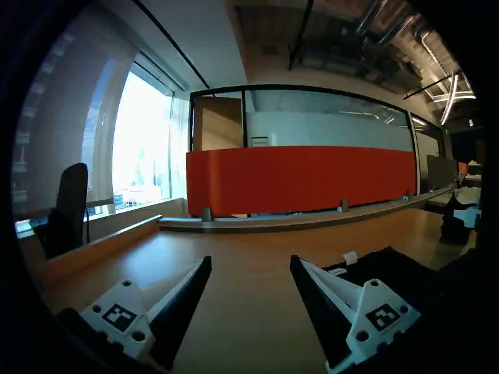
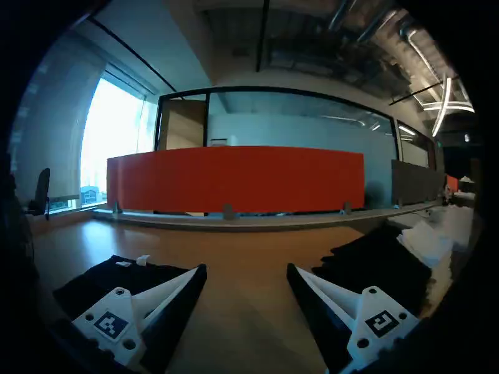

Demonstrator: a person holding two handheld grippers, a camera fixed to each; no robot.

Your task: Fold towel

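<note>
My left claw (image 1: 249, 262) and right claw (image 2: 246, 268) both gape open, holding nothing, low over the counter (image 1: 249, 230). The dark towel (image 1: 387, 265) lies between them, right of the left claw, left of the right. Its near edges are cut off; I can't judge its long axis.

A black towel (image 2: 100, 274) lies on the wooden table (image 2: 249, 262), a white tag (image 2: 142, 259) at its far edge.

Nothing legible anywhere, only square black-and-white marker patterns (image 1: 118, 316) on the left tool (image 1: 249, 258) and right tool (image 2: 246, 267), plus a small white tag (image 1: 349, 257) on the black towel (image 1: 399, 267), too tiny to read.
</note>
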